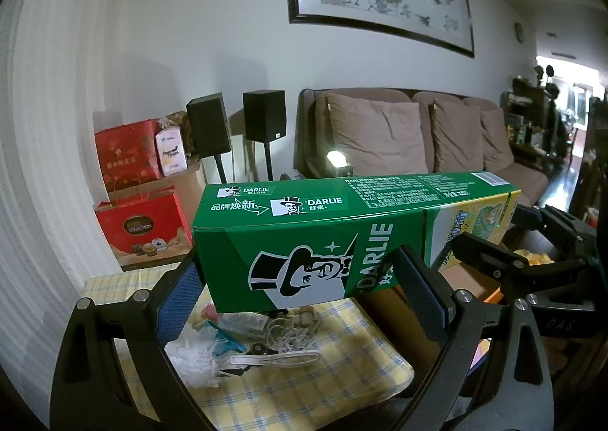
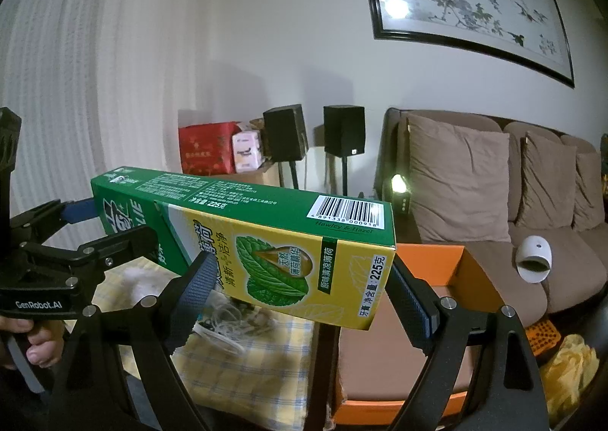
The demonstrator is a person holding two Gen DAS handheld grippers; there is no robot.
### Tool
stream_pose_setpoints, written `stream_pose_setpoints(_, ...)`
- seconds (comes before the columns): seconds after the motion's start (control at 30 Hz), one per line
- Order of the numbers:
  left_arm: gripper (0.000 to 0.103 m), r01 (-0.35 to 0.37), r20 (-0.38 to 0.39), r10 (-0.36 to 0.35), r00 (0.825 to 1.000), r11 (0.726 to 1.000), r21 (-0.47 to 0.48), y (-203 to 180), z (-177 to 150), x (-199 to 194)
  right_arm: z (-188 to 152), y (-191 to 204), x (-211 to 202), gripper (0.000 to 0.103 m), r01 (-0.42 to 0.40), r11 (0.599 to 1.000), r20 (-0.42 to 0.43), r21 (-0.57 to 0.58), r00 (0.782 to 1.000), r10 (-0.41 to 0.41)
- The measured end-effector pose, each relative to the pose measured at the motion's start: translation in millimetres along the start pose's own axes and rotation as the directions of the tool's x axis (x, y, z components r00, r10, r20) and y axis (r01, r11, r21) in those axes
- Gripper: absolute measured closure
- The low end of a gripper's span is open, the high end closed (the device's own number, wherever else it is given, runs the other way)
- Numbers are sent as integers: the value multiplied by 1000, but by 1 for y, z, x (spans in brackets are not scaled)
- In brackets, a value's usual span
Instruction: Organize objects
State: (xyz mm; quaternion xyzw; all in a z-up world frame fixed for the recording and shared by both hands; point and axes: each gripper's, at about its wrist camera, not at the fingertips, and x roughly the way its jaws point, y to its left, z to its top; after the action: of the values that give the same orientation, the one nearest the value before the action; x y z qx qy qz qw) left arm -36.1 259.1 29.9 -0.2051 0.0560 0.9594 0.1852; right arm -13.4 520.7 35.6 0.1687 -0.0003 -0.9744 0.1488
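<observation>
The Darlie toothpaste box (image 1: 342,237) hangs lengthwise in the air above the table, carried at both ends. The left gripper (image 1: 300,298) clasps its green end, both blue pads flat against the box's sides. The right gripper (image 2: 300,298) takes the yellow end; its jaws stand wide and its pads (image 2: 197,286) lie against the box, though the far pad's contact is partly hidden behind the box's corner. The box's underside and far face cannot be seen in either view.

Below it, a yellow checked cloth (image 1: 304,389) covers the table, with a heap of small things (image 1: 262,339) on it: white cords, crumpled clear plastic, something teal. Most of the heap is covered by the box and hard to name. To the right sits an open orange box (image 2: 429,260), its near wall cut off by the gripper frame. A hand (image 2: 38,347) on the left gripper's handle shows only in part. Far back stand a brown sofa (image 2: 494,180), two black speakers (image 1: 235,123) and red gift bags (image 1: 129,157).
</observation>
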Motion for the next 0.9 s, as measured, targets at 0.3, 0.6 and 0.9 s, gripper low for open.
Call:
stream_pose_setpoints(0.3, 8, 9, 0, -9, 1000, 1000, -4, -2, 0, 3, 1, -3, 0, 13, 10, 1000, -8, -3, 1000, -10)
stream_pose_setpoints(0.6, 8, 14, 3, -14, 1000, 1000, -1, -3, 1, 5, 1, -7, 1, 13, 16, 1000, -9, 0, 1000, -16)
stream_pose_setpoints(0.9, 8, 21, 7, -21, 1000, 1000, 3, -4, 2, 6, 1, -10, -1, 13, 27, 1000, -4, -2, 1000, -27)
